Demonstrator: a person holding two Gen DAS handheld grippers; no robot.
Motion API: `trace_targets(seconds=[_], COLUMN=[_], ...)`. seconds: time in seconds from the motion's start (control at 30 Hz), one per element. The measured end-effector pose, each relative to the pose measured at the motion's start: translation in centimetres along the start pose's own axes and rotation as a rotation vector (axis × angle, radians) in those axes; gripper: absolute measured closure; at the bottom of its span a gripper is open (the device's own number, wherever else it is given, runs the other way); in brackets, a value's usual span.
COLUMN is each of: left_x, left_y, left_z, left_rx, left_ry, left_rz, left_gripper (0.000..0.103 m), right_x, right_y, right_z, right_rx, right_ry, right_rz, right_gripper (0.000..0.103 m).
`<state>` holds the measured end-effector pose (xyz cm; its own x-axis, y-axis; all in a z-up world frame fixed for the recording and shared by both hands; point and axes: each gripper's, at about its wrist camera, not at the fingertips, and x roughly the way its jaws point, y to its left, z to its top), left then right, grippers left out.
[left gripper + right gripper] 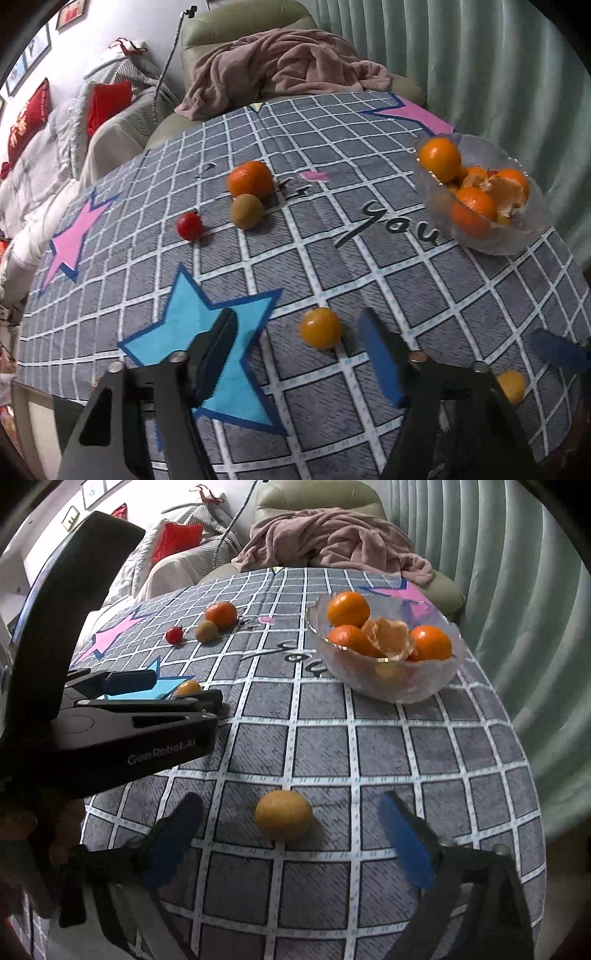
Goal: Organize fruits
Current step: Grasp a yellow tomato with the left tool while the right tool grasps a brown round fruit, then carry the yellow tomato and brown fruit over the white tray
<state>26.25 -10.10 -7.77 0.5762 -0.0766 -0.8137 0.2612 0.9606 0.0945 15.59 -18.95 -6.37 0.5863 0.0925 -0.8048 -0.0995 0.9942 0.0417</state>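
Observation:
A glass bowl (517,242) (424,686) at the table's right holds several oranges and a peeled one. On the checked cloth lie an orange (250,179) (221,614), a kiwi (247,211) (206,630) and a red tomato (189,226) (174,635). My left gripper (299,354) is open, its jaws on either side of a small orange (320,328) (188,688). My right gripper (291,845) is open, a yellow fruit (283,814) (511,386) just ahead between its fingers. The left gripper (159,690) also shows in the right wrist view.
The round table (332,738) has a grey grid cloth with blue and pink stars. Behind it an armchair (240,33) carries a pink blanket (288,70). A sofa with red cushions (107,103) stands at the left; a ribbed curtain (517,572) hangs at the right.

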Motion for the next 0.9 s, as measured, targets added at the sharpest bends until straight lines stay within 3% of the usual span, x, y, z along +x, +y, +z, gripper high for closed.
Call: trace_targets(seconds=[0.07,0.1,0.13,0.17,0.37,0.6,0.9], left_x=[-0.1,-0.1,-0.2,-0.3,-1.9,-5.8,-10.5], left_y=[-0.3,-0.6,-0.8,-1.2,-0.5,1.4,2.3], left_z=[0.0,0.1,0.0,0.0,-2.4,-8.0,-15.0], left_rx=[-0.001,0.004,0.008,0.015,-0.009,-0.069,-0.093], left_ry=[0.004,0.006,0.007,0.005,-0.003,-0.001,0.012], left_rz=[-0.026,-0.033,-0.035,-0.027,-0.047,-0.085,-0.075], left_gripper=[0.06,0.074,0.08,0.08,0.08,0.08,0.08], right_x=[0.0,0.0,-0.1,-0.2,-1.4,-3.8,-6.9], right_y=[0.3,0.4,0.4,0.3,-1.3,-1.2,0.1], right_z=[0.2,0.3,0.3,0.2,-1.0,-4.1,-8.4], right_rx=[-0.011,-0.013,-0.012,-0.003,0.09,0.106,0.114], right_ry=[-0.008,-0.01,-0.013,-0.012,0.004,0.027,0.053], right_rz=[-0.002,0.0,0.005,0.019,0.111,0.137,0.155], right_gripper=[0.037,0.044,0.06,0.073,0.073,0.073,0.073])
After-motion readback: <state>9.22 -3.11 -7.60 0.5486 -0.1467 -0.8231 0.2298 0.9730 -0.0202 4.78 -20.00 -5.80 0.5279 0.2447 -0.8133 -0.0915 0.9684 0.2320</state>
